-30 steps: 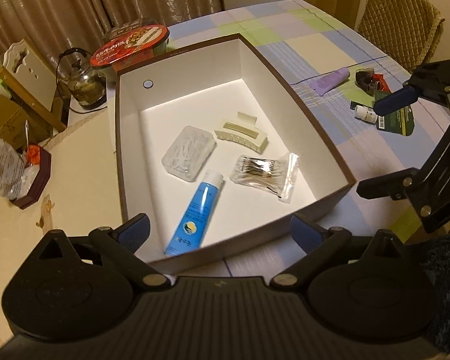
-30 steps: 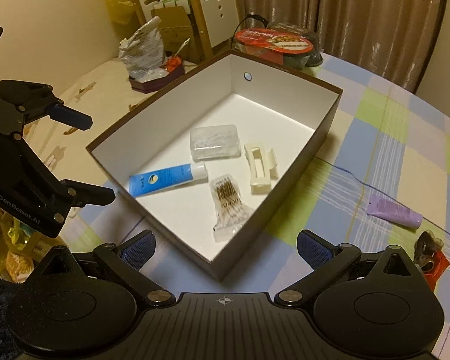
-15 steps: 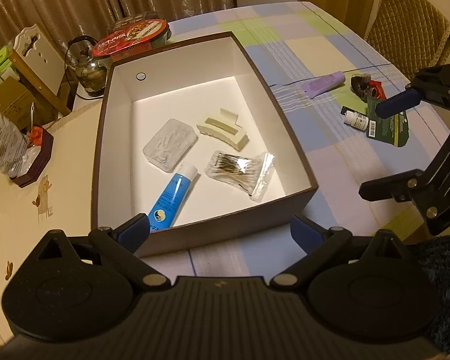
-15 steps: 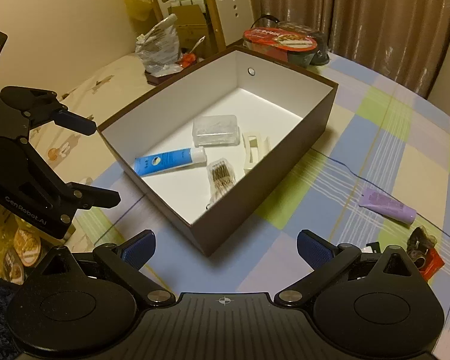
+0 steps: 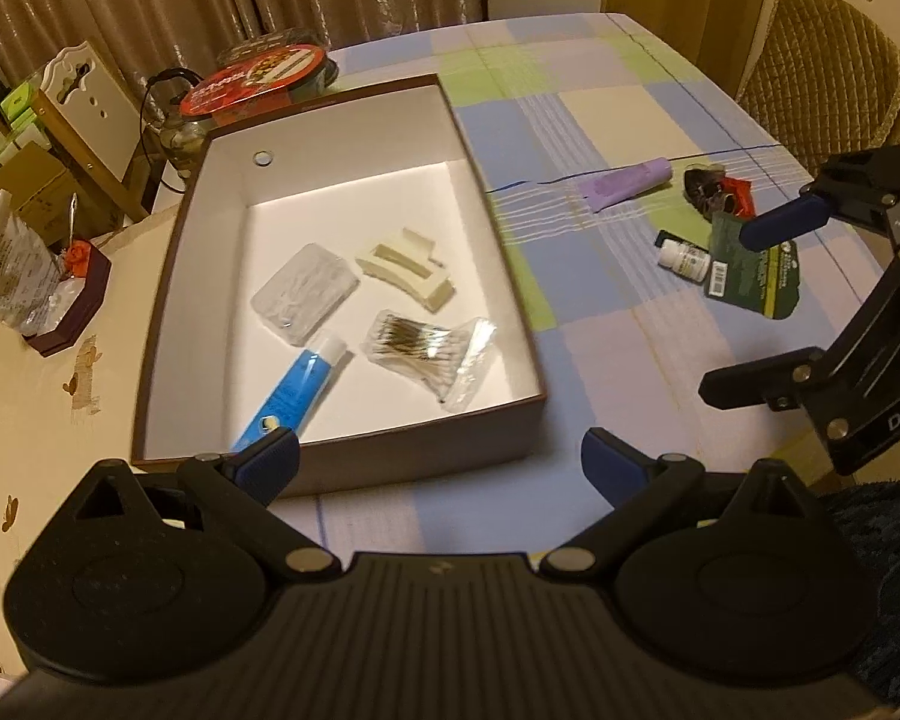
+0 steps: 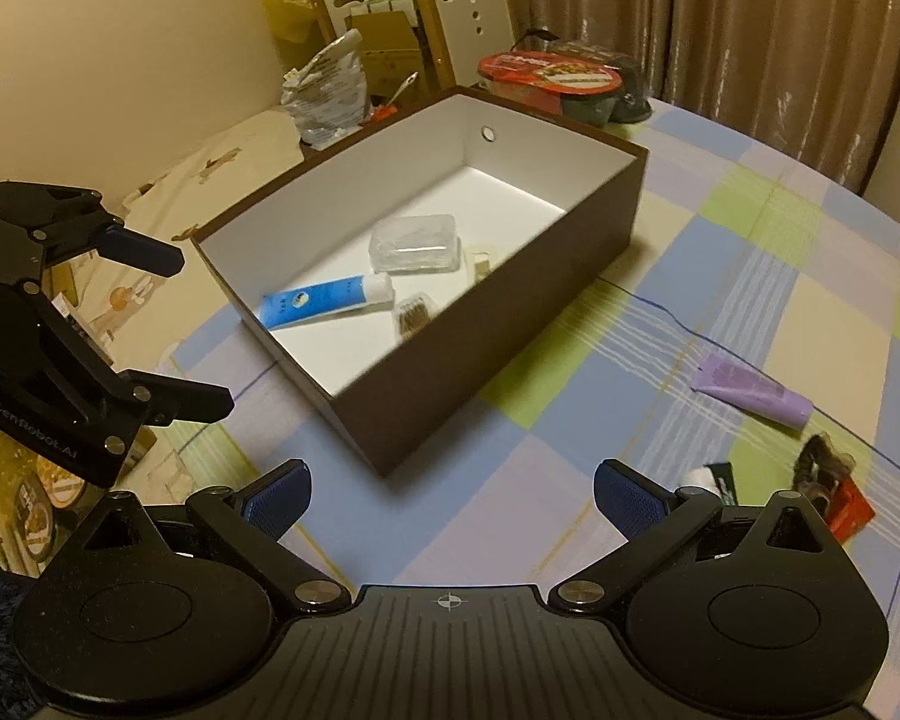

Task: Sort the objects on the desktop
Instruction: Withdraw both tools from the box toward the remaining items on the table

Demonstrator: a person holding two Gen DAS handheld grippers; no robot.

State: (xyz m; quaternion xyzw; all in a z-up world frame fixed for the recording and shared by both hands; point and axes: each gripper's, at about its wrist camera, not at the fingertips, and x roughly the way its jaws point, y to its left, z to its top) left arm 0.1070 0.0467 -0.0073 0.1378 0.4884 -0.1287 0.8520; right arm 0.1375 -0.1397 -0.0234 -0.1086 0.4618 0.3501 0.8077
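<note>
- The box (image 5: 342, 444), brown outside and white inside, sits open on the checked cloth (image 5: 600, 120), its long axis running away from my left tongs (image 5: 440, 465) toward the curtains.
- Inside lie four things: a blue tube (image 5: 294, 390) with its white cap toward the box's middle and its tail at the near wall; a clear case (image 5: 305, 294) just beyond the cap; a cream clip (image 5: 405, 267) beside the case; a swab bag (image 5: 429, 354) nearer the right wall.
- Out on the cloth, well apart from the box, a purple tube (image 5: 624, 183) lies with its flat tail toward the box; past it are a white bottle (image 5: 684, 258), a green card (image 5: 756, 282) and a small dark and red heap (image 5: 717, 192).
- My left tongs are spread wide and empty, hovering above the near wall of the box.
- My right tongs (image 6: 450, 498) are also wide and empty, above bare cloth by the box's near corner.
- Behind the box stands a red-lidded bowl (image 5: 252, 81).
</note>
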